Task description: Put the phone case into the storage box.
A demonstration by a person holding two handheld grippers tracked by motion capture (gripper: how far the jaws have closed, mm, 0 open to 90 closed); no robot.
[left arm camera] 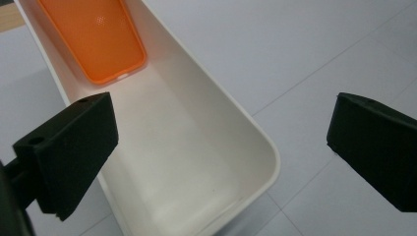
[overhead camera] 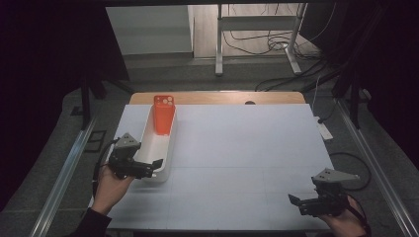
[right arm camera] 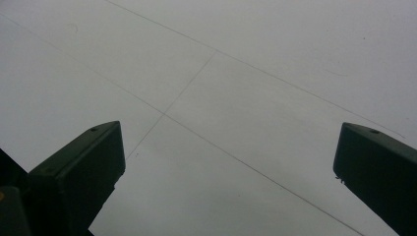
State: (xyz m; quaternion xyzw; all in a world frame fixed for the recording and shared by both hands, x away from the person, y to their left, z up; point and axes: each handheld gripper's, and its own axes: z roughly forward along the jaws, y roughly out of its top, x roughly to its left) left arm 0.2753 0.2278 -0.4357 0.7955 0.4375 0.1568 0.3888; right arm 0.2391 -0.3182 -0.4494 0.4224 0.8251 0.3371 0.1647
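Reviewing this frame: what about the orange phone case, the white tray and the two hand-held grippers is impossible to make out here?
- Orange phone case: top cut off by the left gripper view's upper edge; in the high view too small to tell how its lower end rests.
- White tray: near corner cut off by the left gripper view's bottom edge; in the high view the left hand-held gripper covers it.
- Right hand-held gripper: the person's hand is cut off by the high view's bottom edge.

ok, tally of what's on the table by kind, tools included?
Orange phone case: 1
White oblong tray: 1
Handheld tools: 2, left tool and right tool, both open and empty
Total: 4
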